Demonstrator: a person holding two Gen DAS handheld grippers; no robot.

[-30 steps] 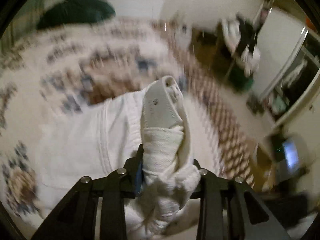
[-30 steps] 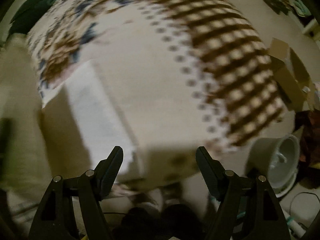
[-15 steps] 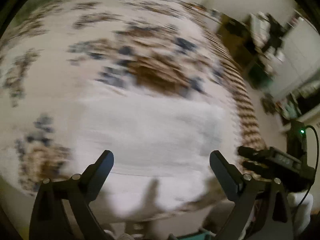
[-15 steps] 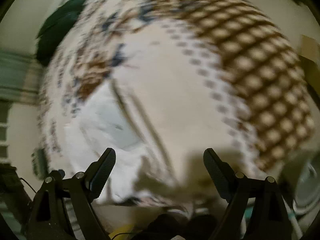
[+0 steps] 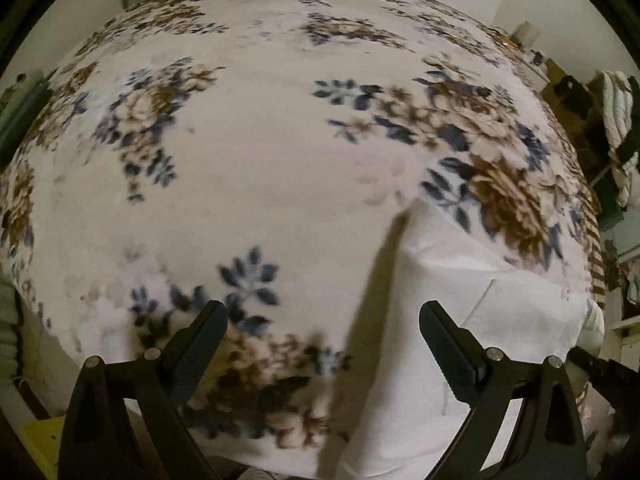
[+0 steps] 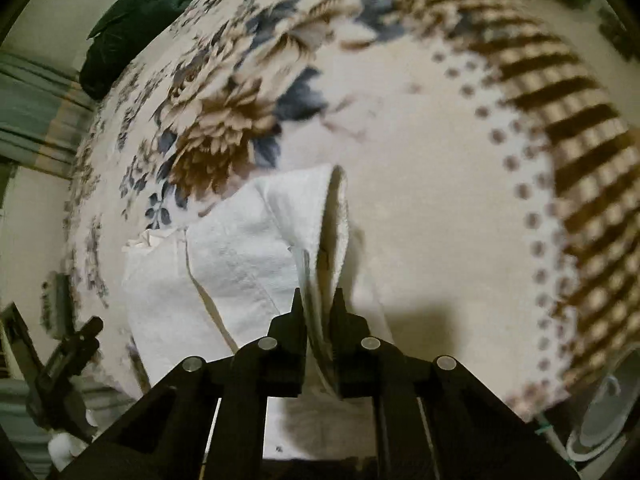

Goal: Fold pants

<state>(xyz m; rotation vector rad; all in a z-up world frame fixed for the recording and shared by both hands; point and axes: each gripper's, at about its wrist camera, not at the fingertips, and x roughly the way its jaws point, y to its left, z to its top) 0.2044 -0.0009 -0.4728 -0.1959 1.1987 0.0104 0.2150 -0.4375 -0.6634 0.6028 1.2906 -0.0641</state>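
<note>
Right gripper [image 6: 318, 304]: black fingers are closing tightly on a raised fold of the white pants [image 6: 240, 248], the pinched edge standing up between the jaws and running away from the camera.

Left gripper [image 5: 323, 332]: jaws are standing wide apart, holding nothing, hovering over the near edge of the bed with one finger above flower print and the other above white cloth.

White pants [image 5: 472, 312]: lying on the near right part of the blanket in the left wrist view, one corner pointing toward the far side; in the right wrist view they are spreading to the left of the gripped fold, seams showing, a crumpled bit at the far left end.

Floral blanket [image 5: 260, 168]: cream ground with brown and blue flowers, a dotted line and brown checked border [image 6: 580, 152] running along its right side.

Dark green pillow [image 6: 132, 20]: sitting at the far left end of the bed.

Round white object [image 6: 608, 420]: showing past the blanket's near right edge; what it is cannot be told.
</note>
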